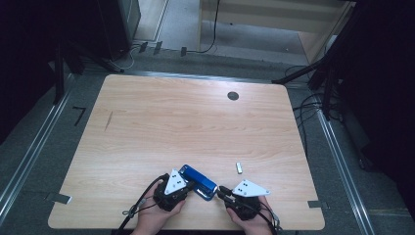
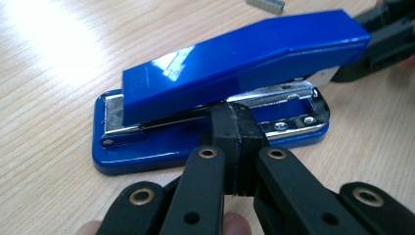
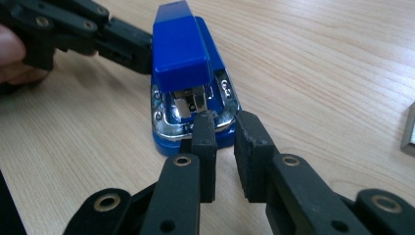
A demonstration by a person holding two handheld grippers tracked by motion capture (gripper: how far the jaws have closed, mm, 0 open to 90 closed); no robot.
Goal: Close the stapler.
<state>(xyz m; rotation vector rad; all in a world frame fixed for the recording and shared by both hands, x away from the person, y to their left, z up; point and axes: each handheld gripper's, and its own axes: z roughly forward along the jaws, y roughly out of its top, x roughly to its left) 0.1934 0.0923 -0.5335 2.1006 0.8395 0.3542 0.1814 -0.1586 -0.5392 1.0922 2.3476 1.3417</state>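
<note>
High view: blue stapler (image 1: pixel 197 181) lying near the front edge of the wooden table (image 1: pixel 186 122), slanted from 10 o'clock to 4 o'clock. Left gripper (image 1: pixel 188 185) touching its long side from 8 o'clock, held by a hand (image 1: pixel 155 215) at the bottom edge. Right gripper (image 1: pixel 219 191) at the stapler's 4 o'clock end, in the other hand (image 1: pixel 252 221). Small strip of staples (image 1: pixel 239 168) lying apart at 2 o'clock from the stapler. Dark round grommet (image 1: pixel 233 96) far off at 12 o'clock.

Left gripper view: left gripper (image 2: pixel 236 142) with pads pressed flat together, nothing between them, tips set against the stapler's (image 2: pixel 235 63) side at the metal magazine, just under the raised blue top. Right gripper (image 2: pixel 386 39) dark at 2 o'clock, at the stapler's far end. Strip of staples (image 2: pixel 265 4) at 12 o'clock.

Right gripper view: right gripper (image 3: pixel 226 128) with a narrow gap between the pads, tips at the chrome rear end of the stapler (image 3: pixel 182 54), one tip touching the chrome rim; no pinch seen on any part. Left gripper (image 3: pixel 139 46) at 10 o'clock, against the stapler's side. Strip of staples (image 3: pixel 409 132) at 3 o'clock on the table (image 3: pixel 318 63).
</note>
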